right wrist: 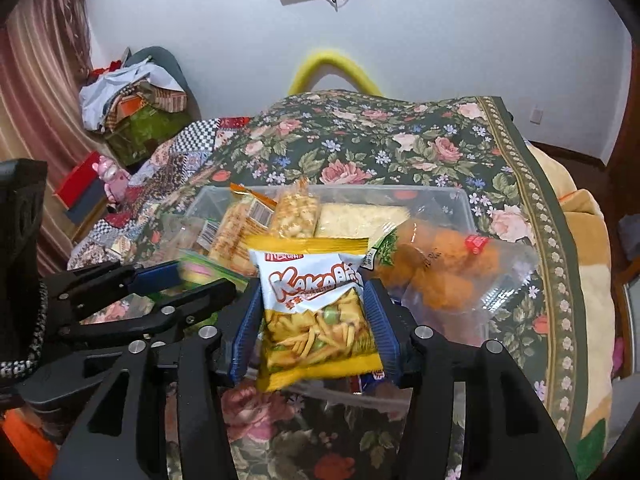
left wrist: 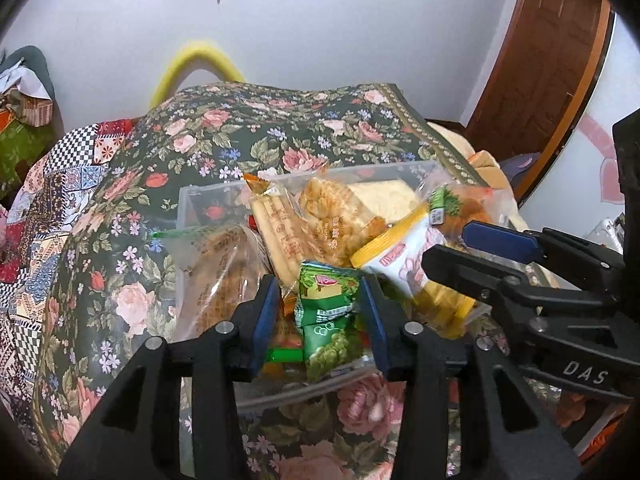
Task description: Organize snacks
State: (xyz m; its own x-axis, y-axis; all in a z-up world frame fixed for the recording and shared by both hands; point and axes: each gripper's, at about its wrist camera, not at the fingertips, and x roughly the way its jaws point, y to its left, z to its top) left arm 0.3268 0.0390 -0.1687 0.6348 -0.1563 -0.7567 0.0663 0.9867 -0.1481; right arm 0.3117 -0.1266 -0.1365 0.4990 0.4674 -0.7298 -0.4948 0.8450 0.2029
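Note:
A clear plastic bin (left wrist: 184, 200) (right wrist: 460, 196) on a floral bedspread holds several snack packs. My left gripper (left wrist: 320, 292) hangs over its near edge with a green snack packet (left wrist: 326, 300) between the blue pads; small gaps show on both sides, so it stands open. In the right wrist view that gripper (right wrist: 206, 280) is at the left with a blurred green packet at its tips. My right gripper (right wrist: 312, 292) is shut on a yellow and white chips packet (right wrist: 316, 312) (left wrist: 400, 264), held upright over the bin's front. A bag of orange buns (right wrist: 436, 268) lies over the bin's right rim.
The floral bedspread (right wrist: 360, 152) covers the bed around the bin. A yellow curved tube (right wrist: 332, 60) stands behind it by the white wall. A pile of cloth and boxes (right wrist: 132, 108) sits at the far left. A wooden door (left wrist: 540, 60) is at the right.

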